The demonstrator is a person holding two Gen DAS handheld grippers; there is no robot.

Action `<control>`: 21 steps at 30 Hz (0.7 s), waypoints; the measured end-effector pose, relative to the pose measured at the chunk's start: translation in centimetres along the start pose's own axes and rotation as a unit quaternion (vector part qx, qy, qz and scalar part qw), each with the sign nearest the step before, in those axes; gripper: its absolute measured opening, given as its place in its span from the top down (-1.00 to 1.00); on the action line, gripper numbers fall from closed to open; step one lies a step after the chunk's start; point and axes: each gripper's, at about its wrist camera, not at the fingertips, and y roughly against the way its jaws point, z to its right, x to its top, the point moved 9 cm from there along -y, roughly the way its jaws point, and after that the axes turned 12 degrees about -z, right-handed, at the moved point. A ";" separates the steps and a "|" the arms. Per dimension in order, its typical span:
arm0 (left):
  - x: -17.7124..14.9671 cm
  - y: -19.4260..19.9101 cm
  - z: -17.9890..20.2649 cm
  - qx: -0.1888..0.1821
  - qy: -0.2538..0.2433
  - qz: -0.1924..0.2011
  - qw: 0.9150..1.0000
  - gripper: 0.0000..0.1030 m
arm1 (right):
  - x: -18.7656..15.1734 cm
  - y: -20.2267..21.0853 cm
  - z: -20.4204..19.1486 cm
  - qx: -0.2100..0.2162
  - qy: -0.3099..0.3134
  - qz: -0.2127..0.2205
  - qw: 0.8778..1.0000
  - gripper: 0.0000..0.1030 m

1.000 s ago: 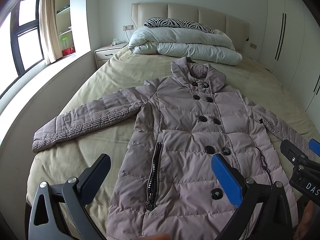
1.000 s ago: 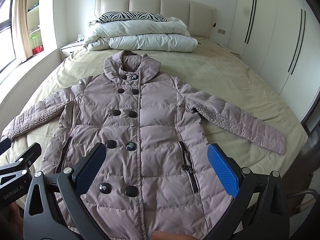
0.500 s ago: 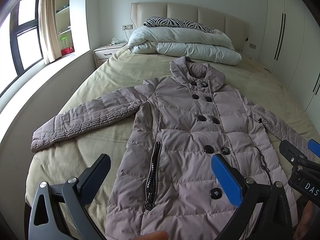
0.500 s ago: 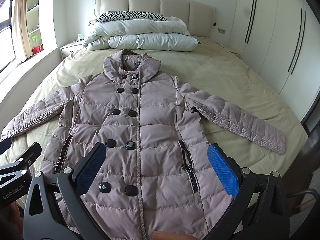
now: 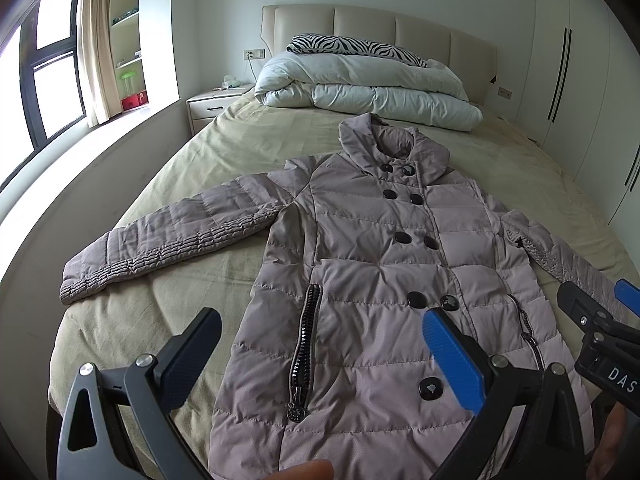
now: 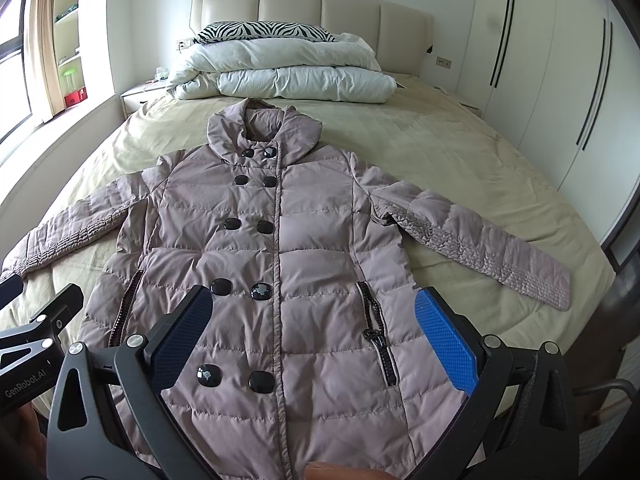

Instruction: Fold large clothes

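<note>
A mauve quilted coat [image 5: 384,264] with black buttons lies flat and face up on the bed, collar toward the headboard, both sleeves spread out to the sides. It also shows in the right wrist view [image 6: 280,248]. My left gripper [image 5: 320,344] is open and empty, held above the coat's lower left part near the zip pocket. My right gripper [image 6: 312,328] is open and empty above the coat's lower hem. The right gripper also shows at the right edge of the left wrist view [image 5: 600,320]. The left gripper shows at the left edge of the right wrist view [image 6: 36,328].
The bed [image 5: 224,148] has a beige cover. A folded white duvet [image 5: 368,88] and a zebra pillow [image 5: 352,44] lie by the headboard. A nightstand [image 5: 212,106] and window ledge are on the left. White wardrobes [image 6: 560,80] stand on the right.
Both grippers have drifted slightly; the coat sits a little lower and left in the left wrist view. The coat lies as before and both jaws stay open.
</note>
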 end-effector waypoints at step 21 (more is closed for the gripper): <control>-0.5 -1.8 1.2 -0.017 0.005 -0.012 1.000 -1.00 | -0.5 -1.8 1.8 0.015 -0.018 -0.004 1.000 -1.00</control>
